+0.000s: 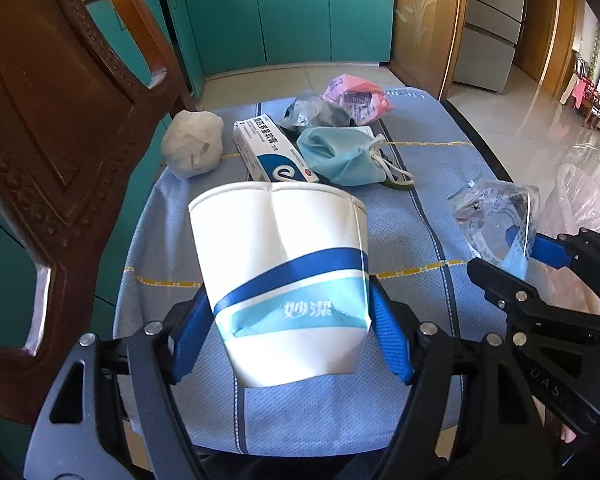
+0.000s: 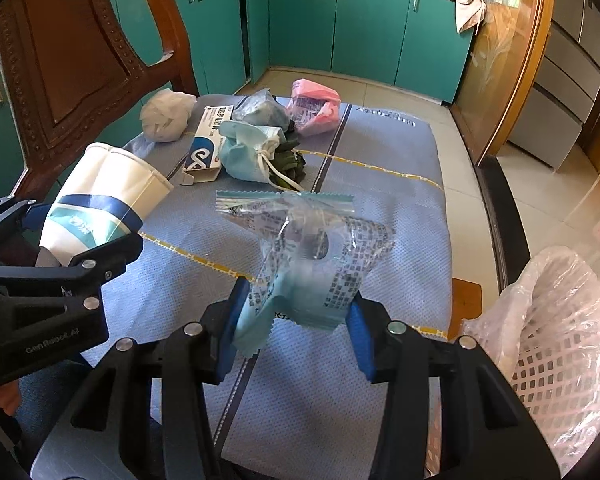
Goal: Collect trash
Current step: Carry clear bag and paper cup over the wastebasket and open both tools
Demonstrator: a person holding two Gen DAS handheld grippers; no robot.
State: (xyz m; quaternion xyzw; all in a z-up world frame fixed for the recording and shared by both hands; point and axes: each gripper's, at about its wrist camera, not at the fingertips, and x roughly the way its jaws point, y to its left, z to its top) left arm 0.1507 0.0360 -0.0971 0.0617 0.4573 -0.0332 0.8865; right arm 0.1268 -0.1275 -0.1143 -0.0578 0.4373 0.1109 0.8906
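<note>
Two pieces of trash lifted, a pile left on the surface.

Left hand-held gripper (image 1: 290, 334), low centre of its view, clamped on a crumpled paper cup (image 1: 284, 276); right hand-held gripper (image 2: 294, 334), low centre of its own view, pinching a clear plastic wrapper (image 2: 308, 256), both held above the blue cloth (image 2: 380, 240). Farther out, toward upper centre, waiting: white wad (image 2: 165, 117), medicine box (image 2: 208, 146), blue face mask (image 2: 248, 152), grey bag (image 2: 262, 110), pink bag (image 2: 314, 106). At the lower right edge, a lined basket (image 2: 560, 344), likely the drop point. Roughly a quarter done by the look of it; five or so pieces to go.
</note>
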